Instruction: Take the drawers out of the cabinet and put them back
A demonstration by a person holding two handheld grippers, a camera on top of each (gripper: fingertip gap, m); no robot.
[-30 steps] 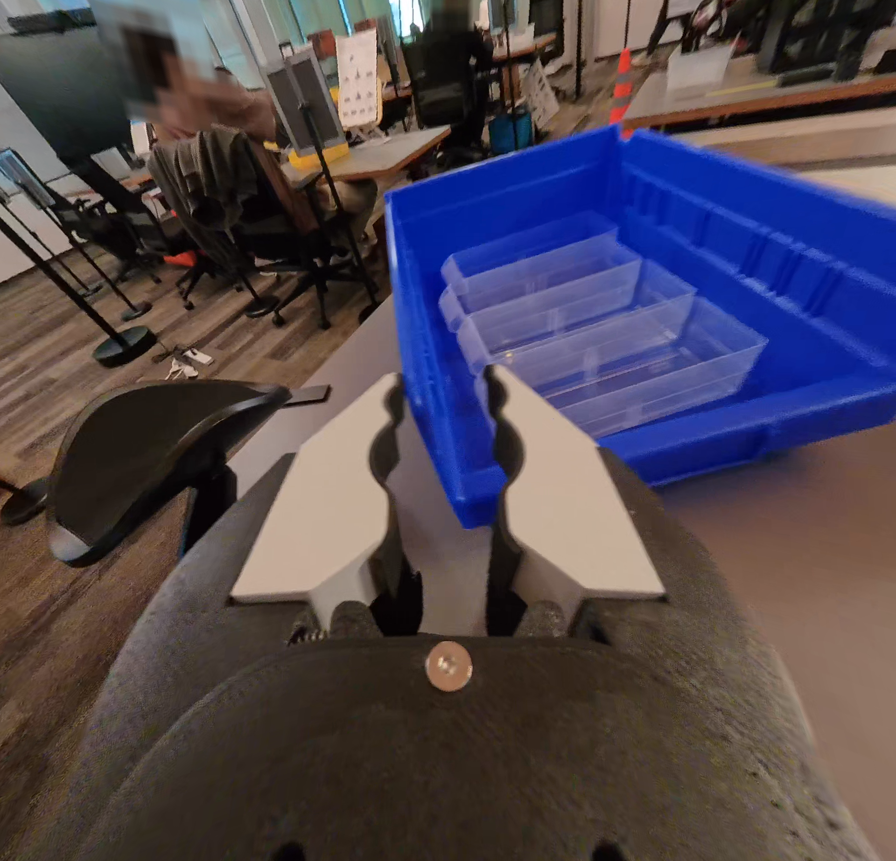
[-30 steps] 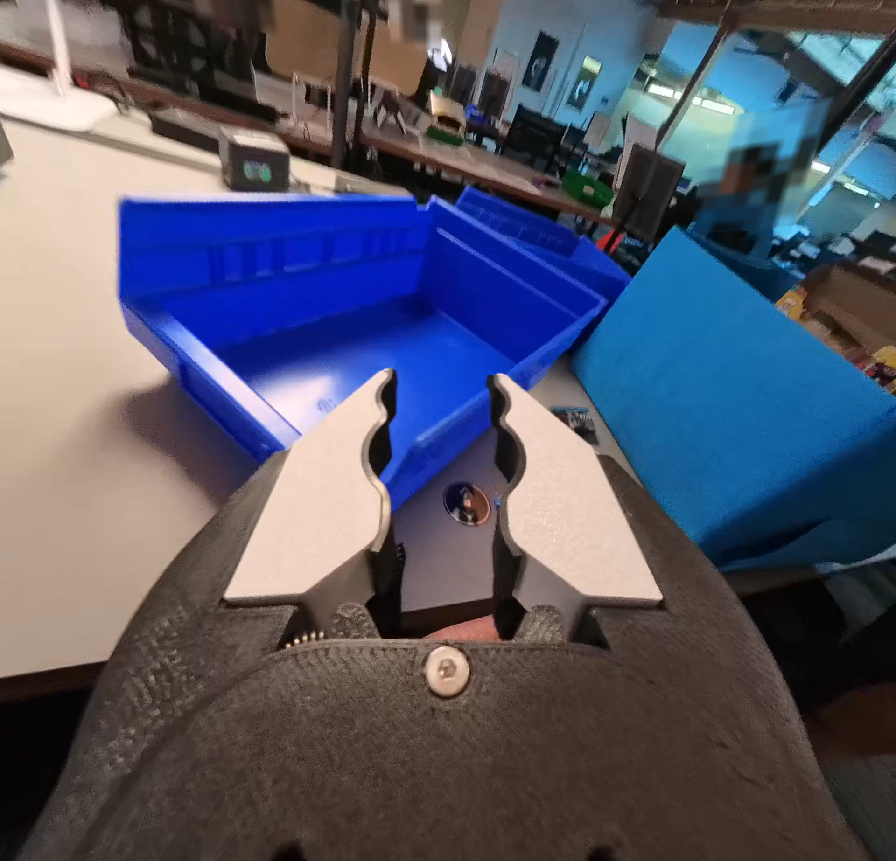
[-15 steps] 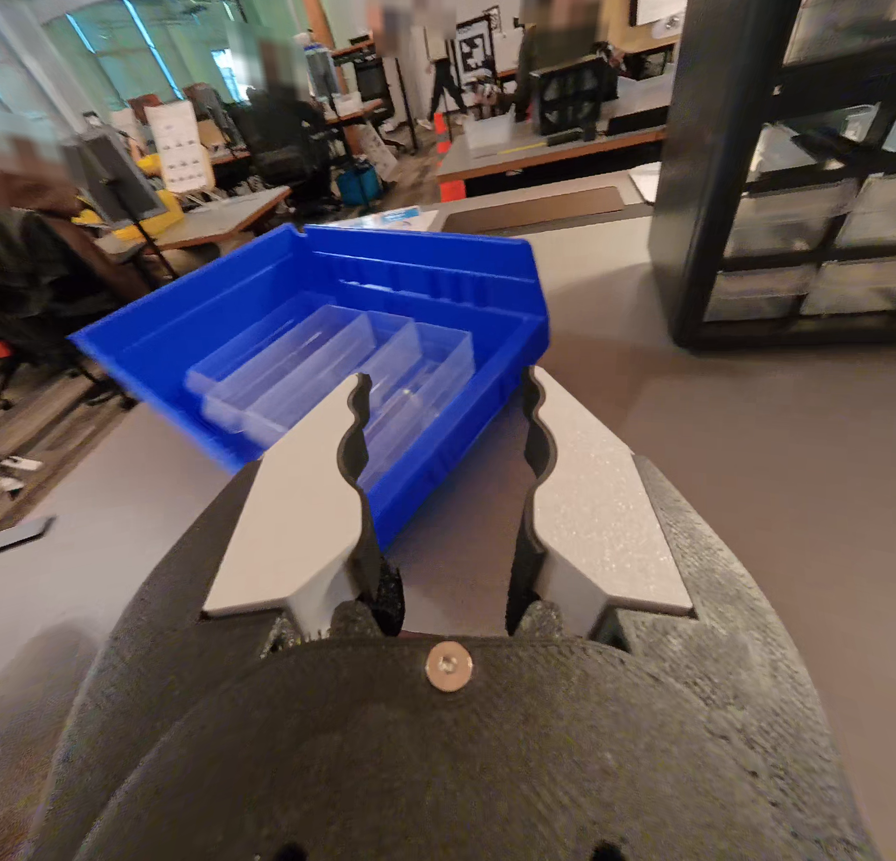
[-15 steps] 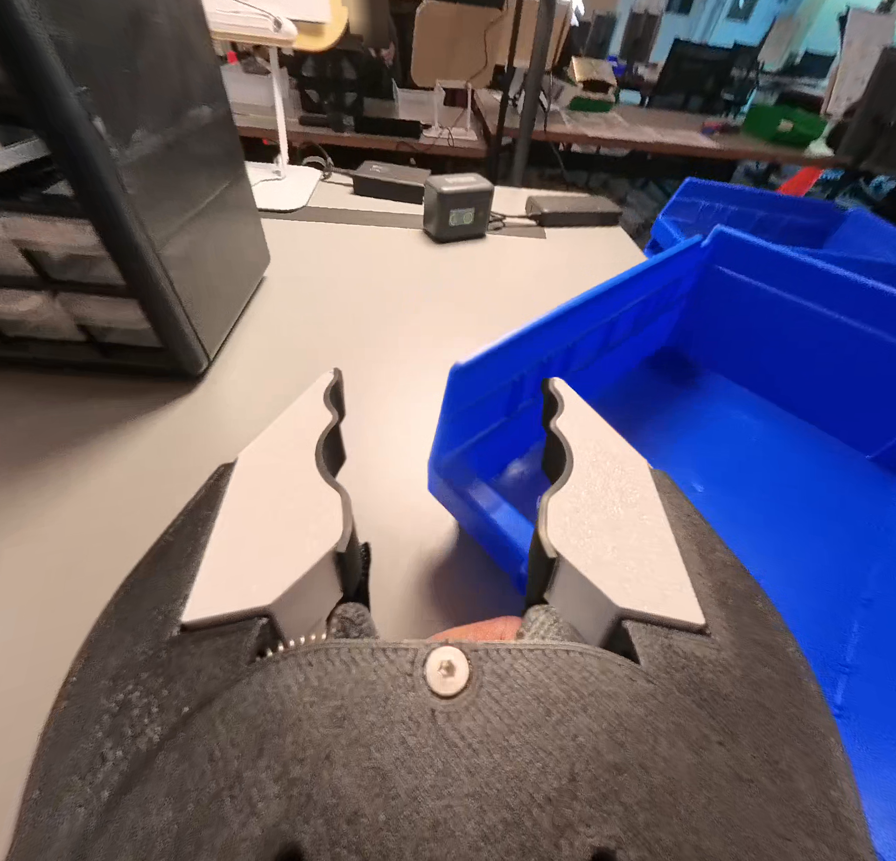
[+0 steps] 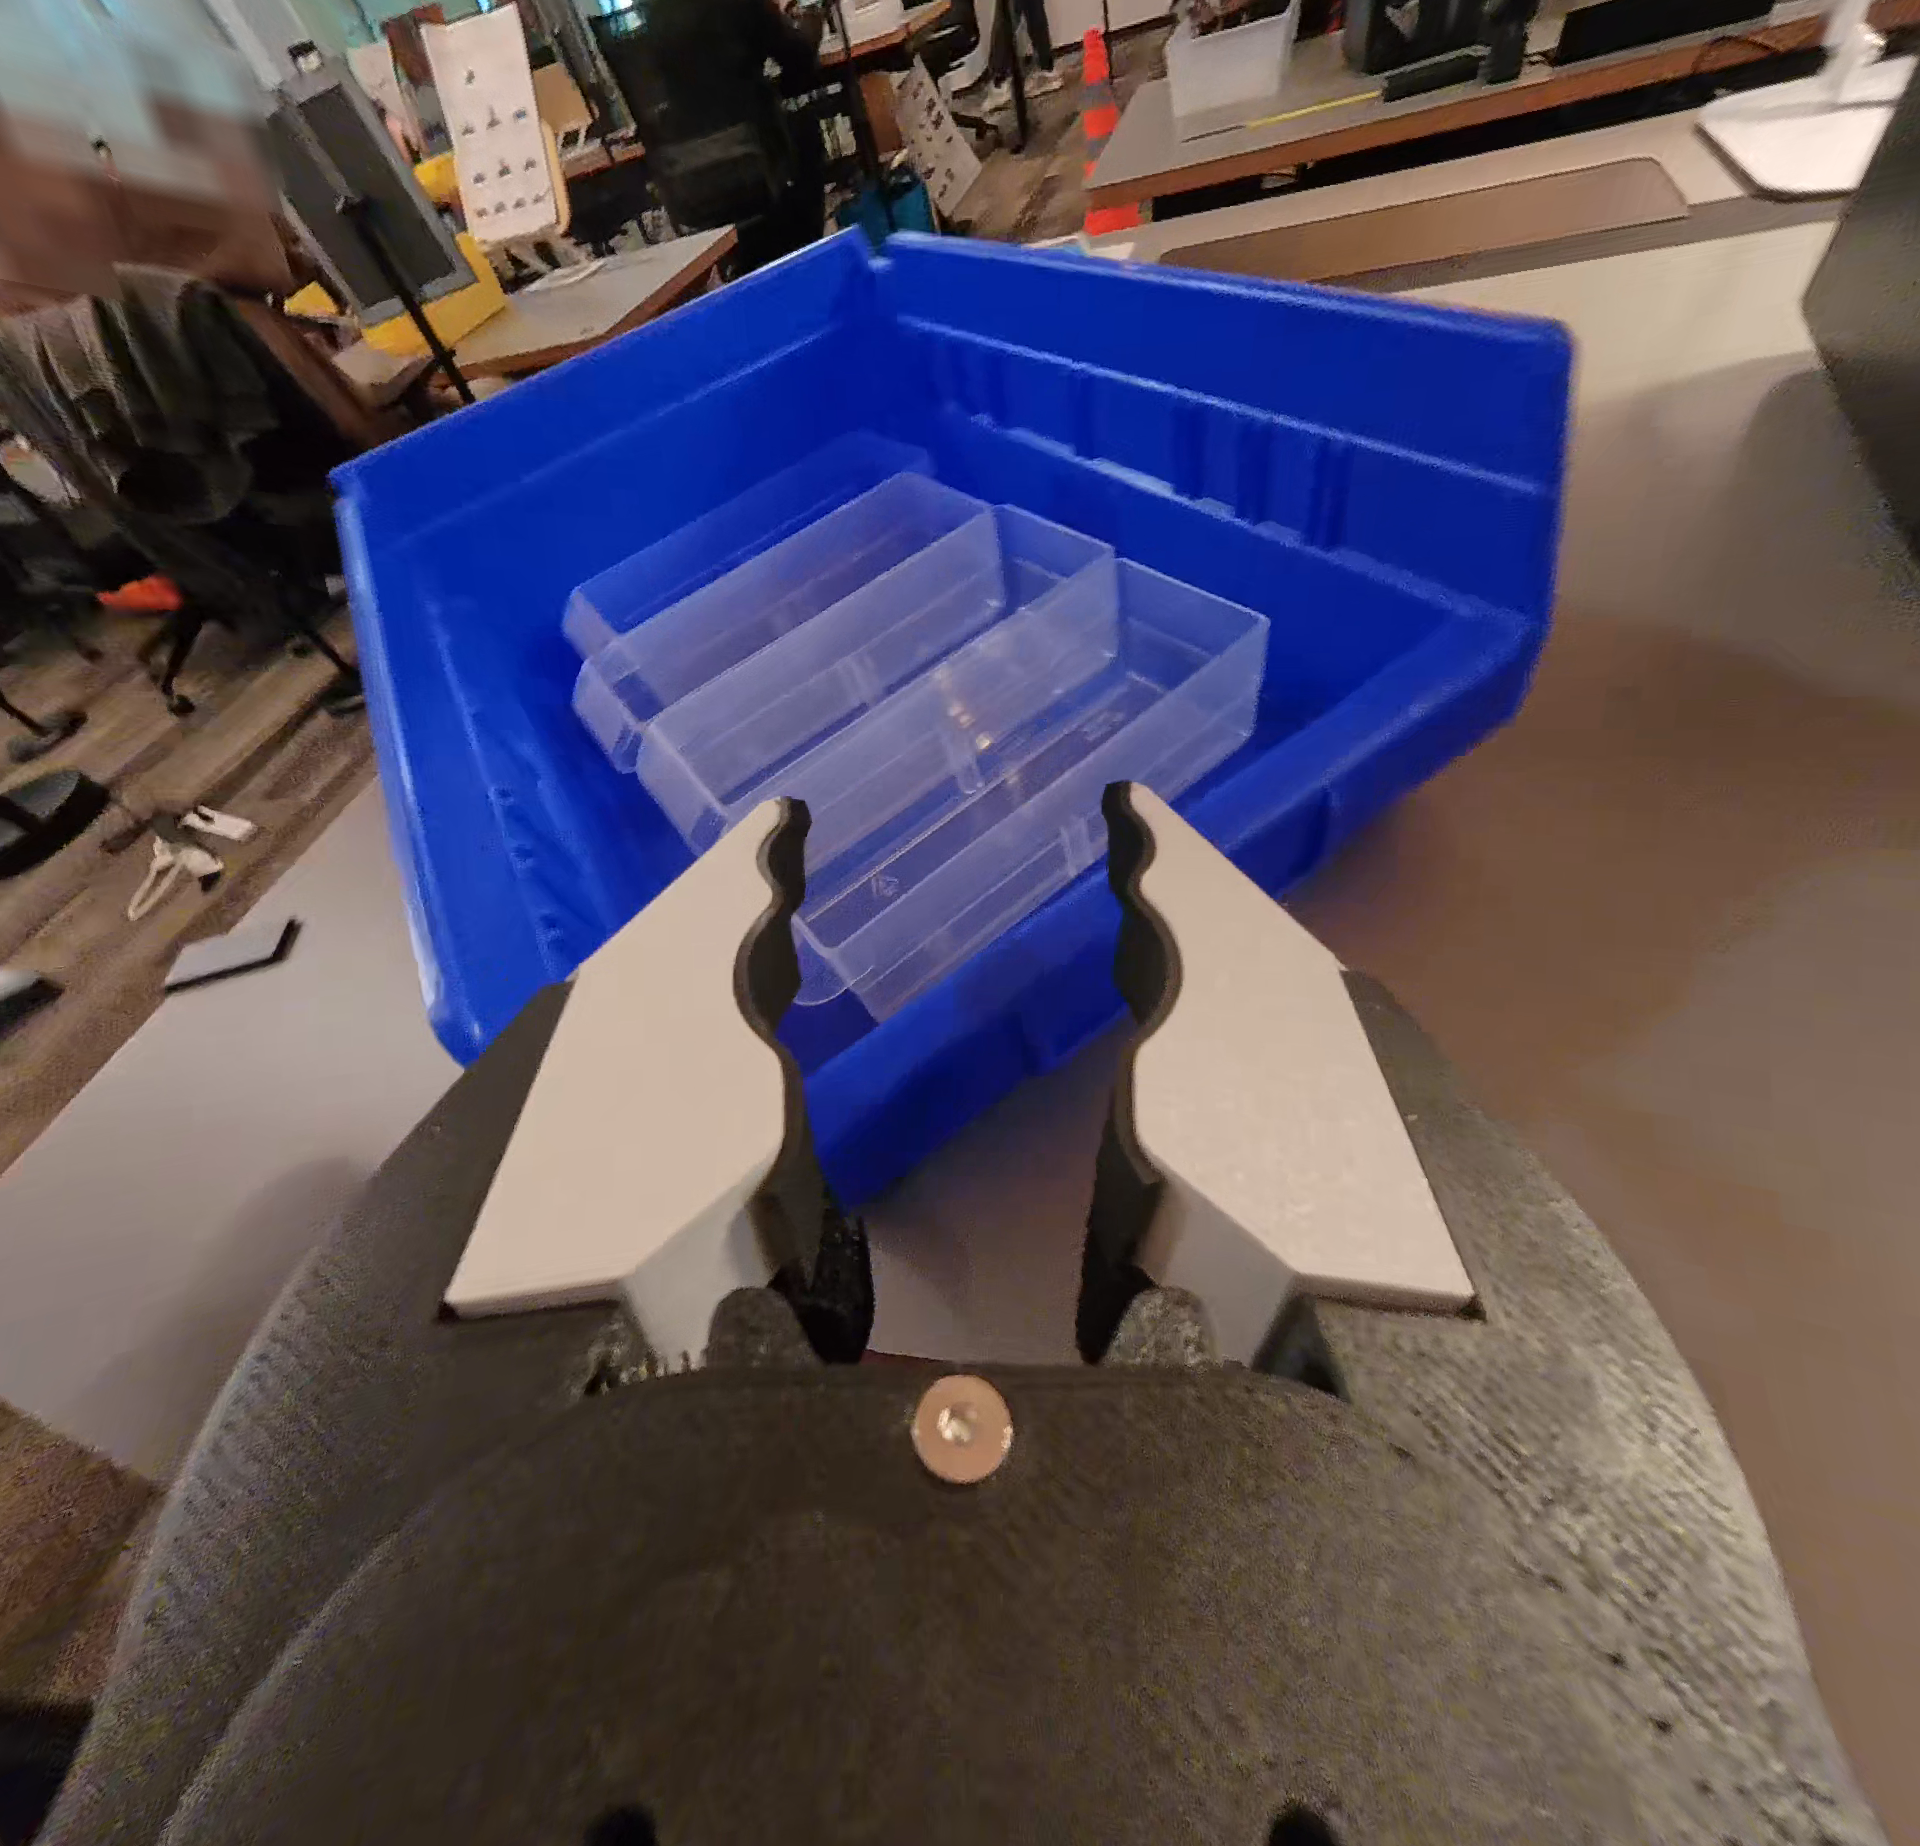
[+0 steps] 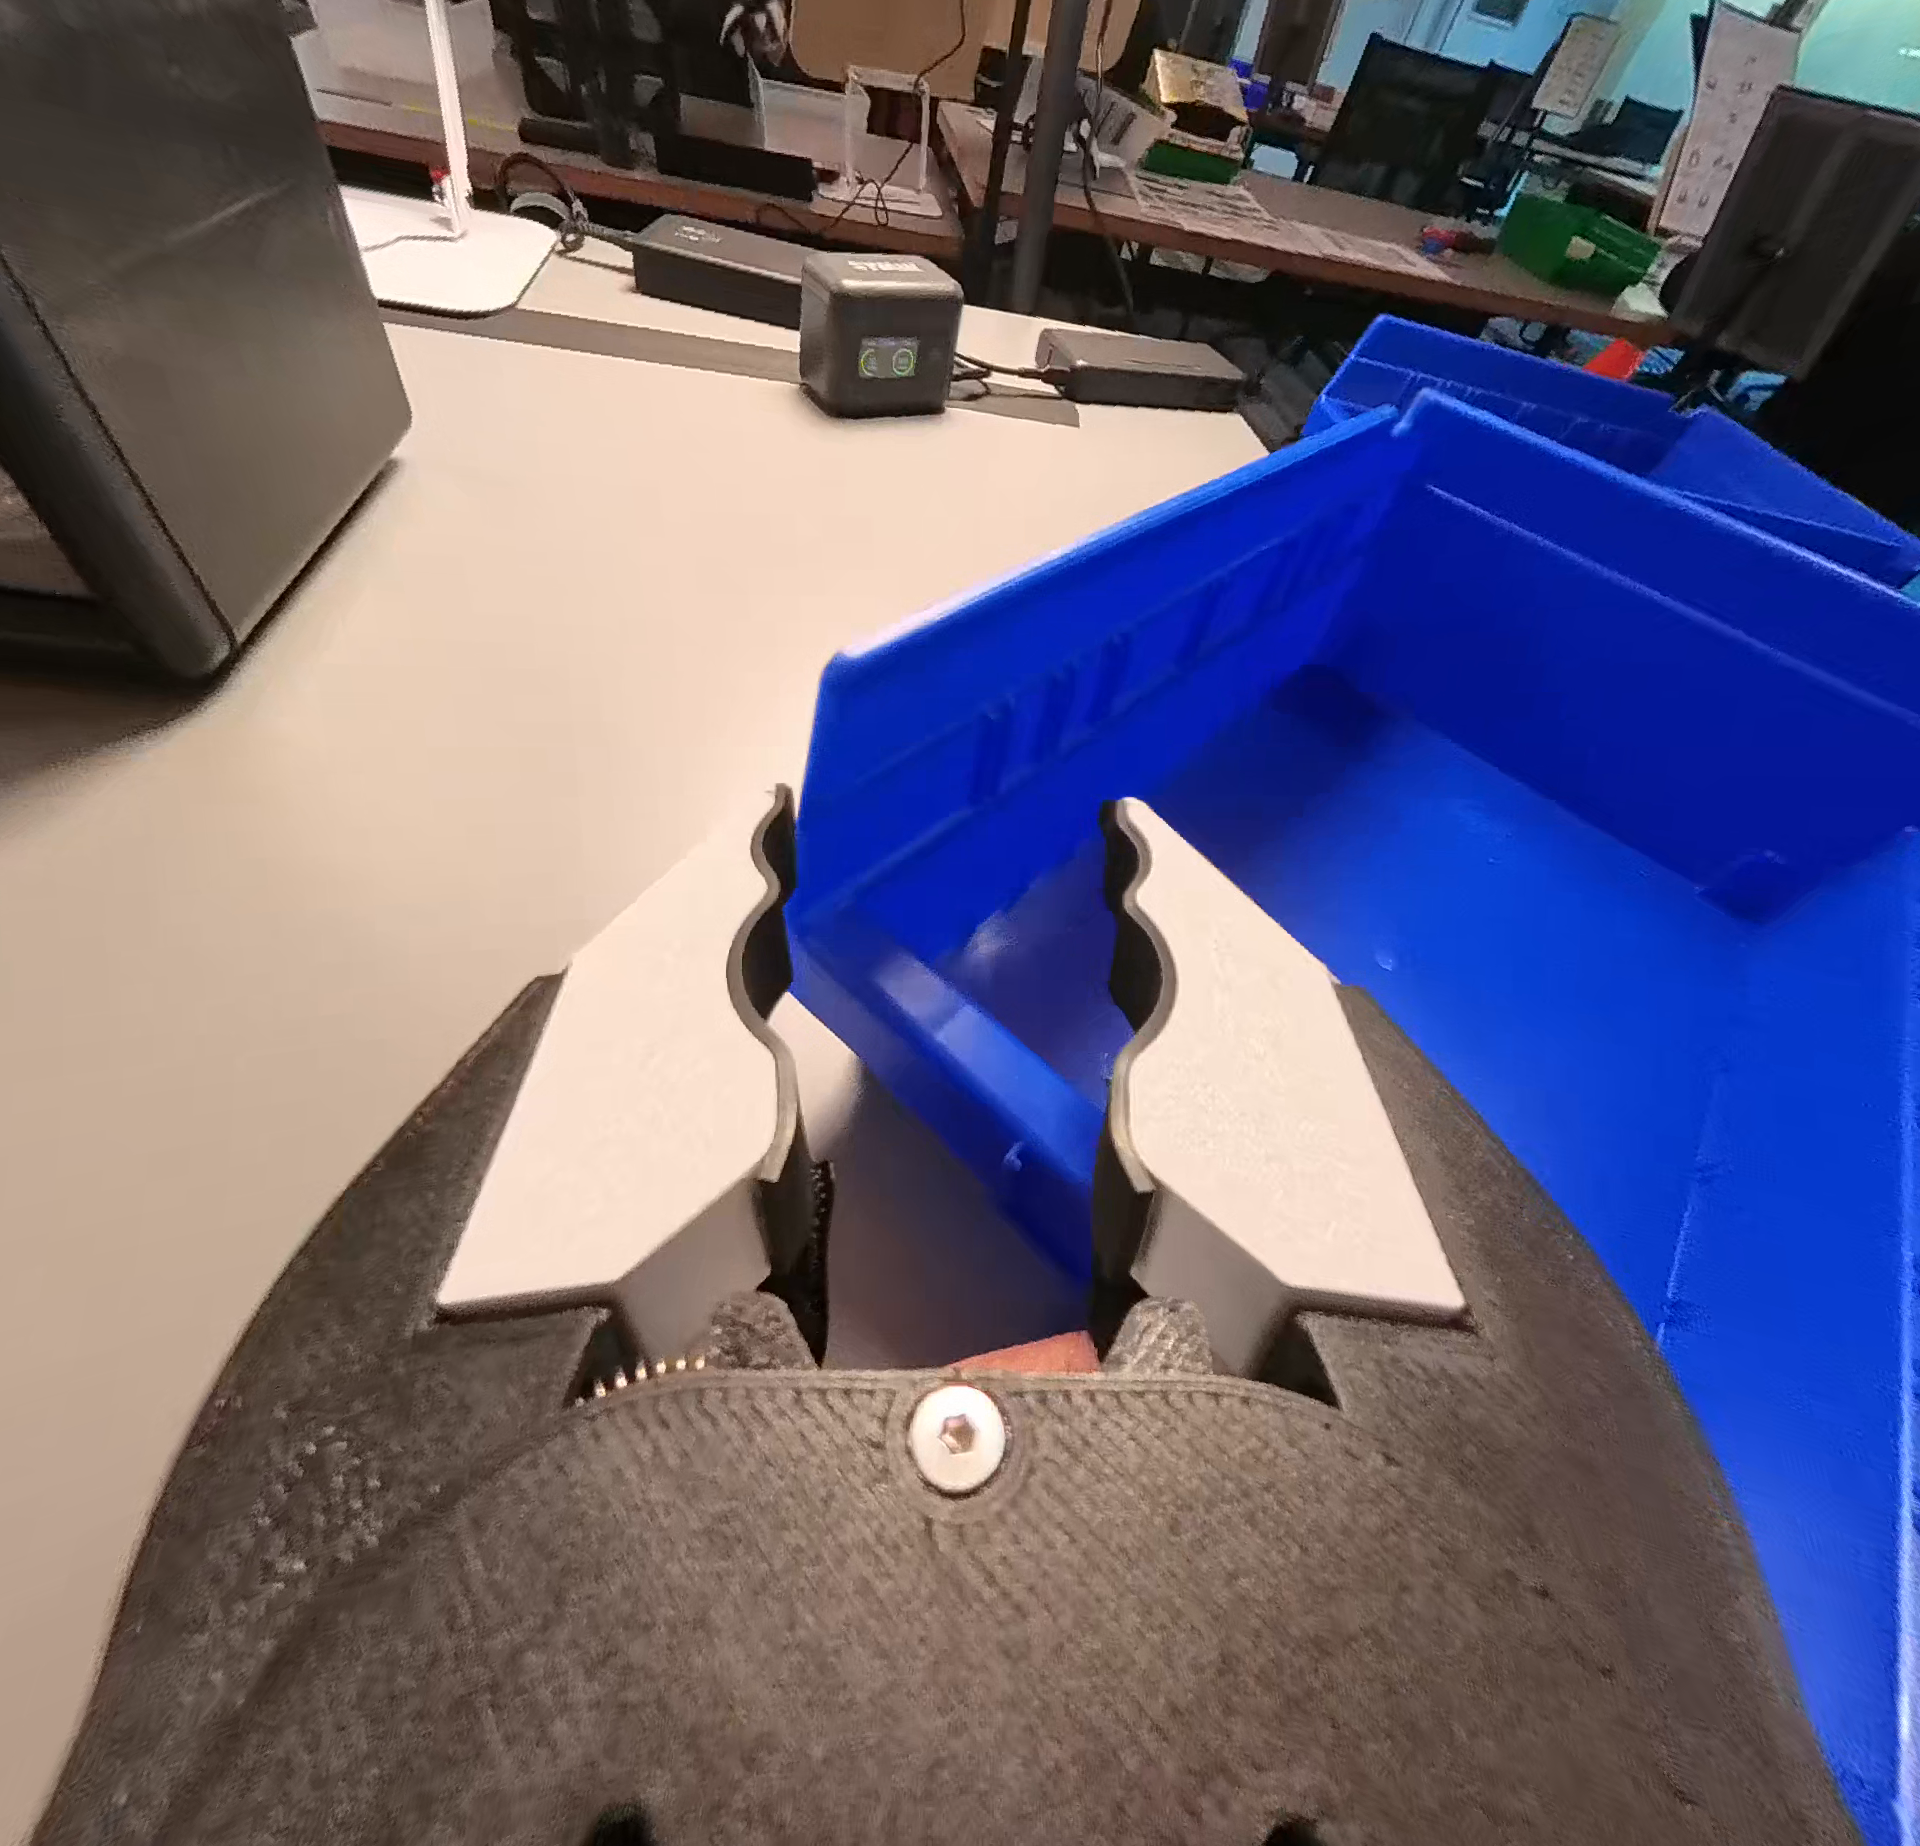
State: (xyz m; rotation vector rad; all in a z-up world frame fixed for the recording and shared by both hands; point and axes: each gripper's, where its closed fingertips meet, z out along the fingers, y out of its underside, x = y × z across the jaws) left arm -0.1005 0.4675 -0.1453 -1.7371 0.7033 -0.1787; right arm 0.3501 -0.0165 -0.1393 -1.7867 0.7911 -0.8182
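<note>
- The left tongs (image 5: 951, 830) are partly open and hold nothing. There is a clear gap between the two grey fingers (image 5: 665, 1058).
- Just past their tips sits a blue bin (image 5: 1226, 373) on the grey tabletop (image 5: 1662, 965). Its low front edge is the side nearest the tongs.
- Inside the bin lie clear drawers (image 5: 935, 695), side by side and partly on top of each other. The nearest drawer's end is just ahead of the left finger.
- To the right of the tongs the tabletop is bare and wide. To the left, the tabletop edge is near, and the floor is below it.
- The right tongs (image 6: 945, 820) are also partly open and hold nothing.
- The corner of another blue bin (image 6: 1558, 757) shows between their fingers. The left finger's tip is right at the bin's wall, but I cannot tell if it touches.
- This bin has nothing in it and spreads out to the right.
- The dark cabinet (image 6: 177, 290) stands far off to the left. Bare tabletop lies between it and the tongs.
</note>
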